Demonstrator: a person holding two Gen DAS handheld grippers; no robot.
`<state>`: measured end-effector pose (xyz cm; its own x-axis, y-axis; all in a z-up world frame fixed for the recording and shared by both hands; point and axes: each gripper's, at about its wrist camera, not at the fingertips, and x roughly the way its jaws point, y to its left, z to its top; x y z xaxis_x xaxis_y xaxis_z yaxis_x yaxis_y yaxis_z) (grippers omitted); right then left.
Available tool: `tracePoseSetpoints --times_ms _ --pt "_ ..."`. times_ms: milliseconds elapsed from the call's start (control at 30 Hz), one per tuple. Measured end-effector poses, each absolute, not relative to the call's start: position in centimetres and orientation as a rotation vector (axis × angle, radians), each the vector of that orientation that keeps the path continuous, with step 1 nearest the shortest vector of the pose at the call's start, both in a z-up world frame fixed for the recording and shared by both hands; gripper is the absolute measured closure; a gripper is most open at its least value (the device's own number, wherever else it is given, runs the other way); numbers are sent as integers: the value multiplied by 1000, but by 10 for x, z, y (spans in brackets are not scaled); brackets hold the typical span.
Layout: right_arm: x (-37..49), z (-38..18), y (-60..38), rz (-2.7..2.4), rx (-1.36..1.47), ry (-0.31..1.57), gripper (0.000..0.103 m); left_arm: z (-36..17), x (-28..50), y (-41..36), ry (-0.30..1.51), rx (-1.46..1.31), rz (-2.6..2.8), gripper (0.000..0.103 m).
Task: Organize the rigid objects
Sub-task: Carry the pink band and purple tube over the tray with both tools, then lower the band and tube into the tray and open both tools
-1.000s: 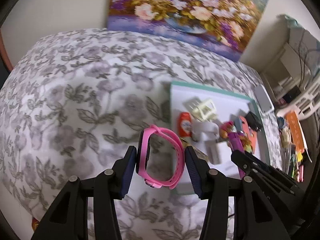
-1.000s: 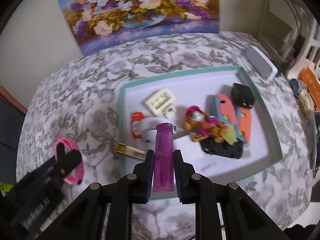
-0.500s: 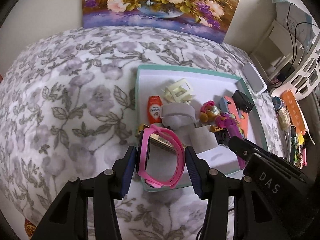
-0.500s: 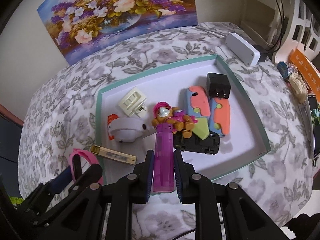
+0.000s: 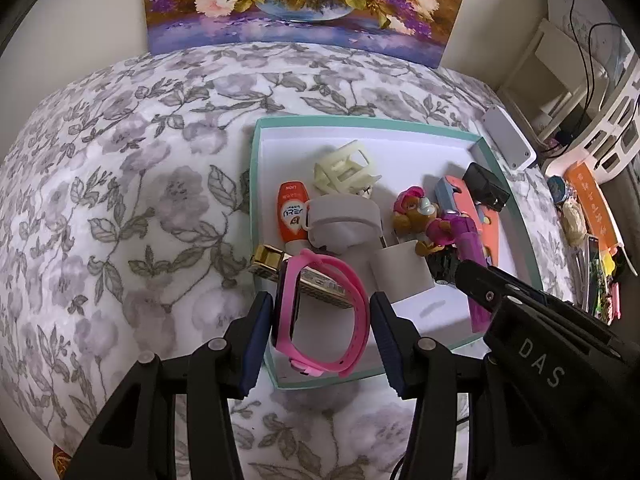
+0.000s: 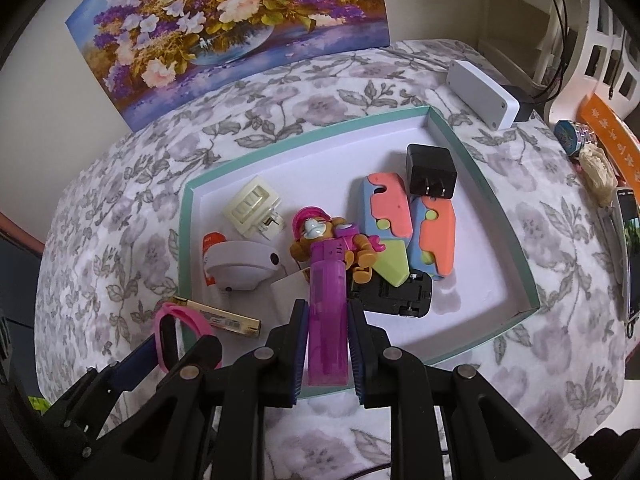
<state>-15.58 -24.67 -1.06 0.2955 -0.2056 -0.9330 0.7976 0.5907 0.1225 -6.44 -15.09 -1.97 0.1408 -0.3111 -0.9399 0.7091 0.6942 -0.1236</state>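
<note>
My left gripper is shut on a pink watch band and holds it over the near left corner of the teal-rimmed white tray. My right gripper is shut on a purple lighter above the tray's near edge. The tray holds a toy figure, a black charger, coral-and-blue pieces, a cream plug, a white round device, an orange tube and a black item. A gold bar lies across the tray's left rim.
The tray sits on a floral cloth. A flower painting leans on the wall behind. A white box lies beyond the tray's far right corner. Clutter and an orange item crowd the right edge.
Both grippers have moved closer over the tray with their objects held. The left gripper moved right, from over the cloth to over the tray's near left corner.
</note>
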Motion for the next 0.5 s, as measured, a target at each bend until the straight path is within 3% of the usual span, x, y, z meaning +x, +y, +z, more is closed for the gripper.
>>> tracePoseSetpoints --times_ms 367,500 --pt "-154 -15 -248 -731 669 1085 82 -26 -66 -154 1247 423 -764 50" --pt "-154 -16 -249 -729 676 1089 82 -26 -66 -155 1259 428 -757 42"
